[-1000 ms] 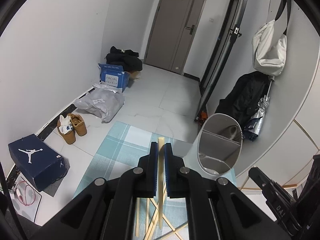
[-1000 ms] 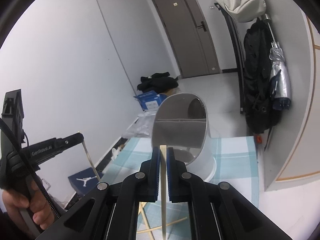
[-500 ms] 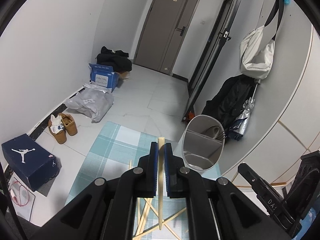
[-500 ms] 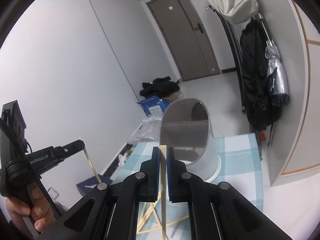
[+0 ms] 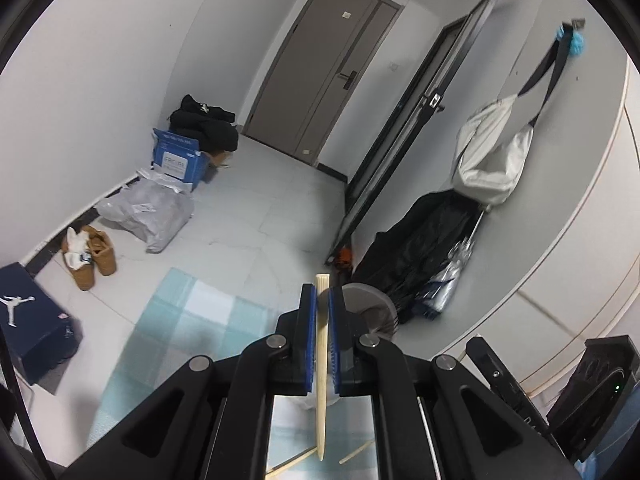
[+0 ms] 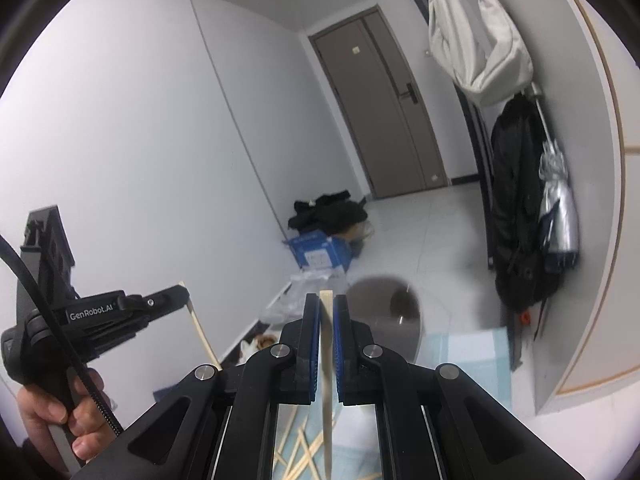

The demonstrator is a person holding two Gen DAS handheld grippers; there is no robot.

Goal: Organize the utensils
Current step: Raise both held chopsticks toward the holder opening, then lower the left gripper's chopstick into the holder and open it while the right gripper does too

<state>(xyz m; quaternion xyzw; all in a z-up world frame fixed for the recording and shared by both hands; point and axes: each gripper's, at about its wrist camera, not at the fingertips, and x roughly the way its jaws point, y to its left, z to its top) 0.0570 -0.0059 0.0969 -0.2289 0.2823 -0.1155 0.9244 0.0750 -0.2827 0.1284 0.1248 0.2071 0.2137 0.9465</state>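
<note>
Holder now lower, behind chopstick.

Your pale wooden chopstick sits between blue pads. Beyond it lies a teal-and-white checked mat and a navy shoebox.

Right hand-held gripper clamps a chopstick upright; left hand-held gripper grips another chopstick; grey bin ahead.

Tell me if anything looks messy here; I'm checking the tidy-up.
Yes. Several loose chopsticks lie crisscrossed on the blue checked mat beside the grey holder. Each gripper, left and right, clamps one chopstick.
</note>
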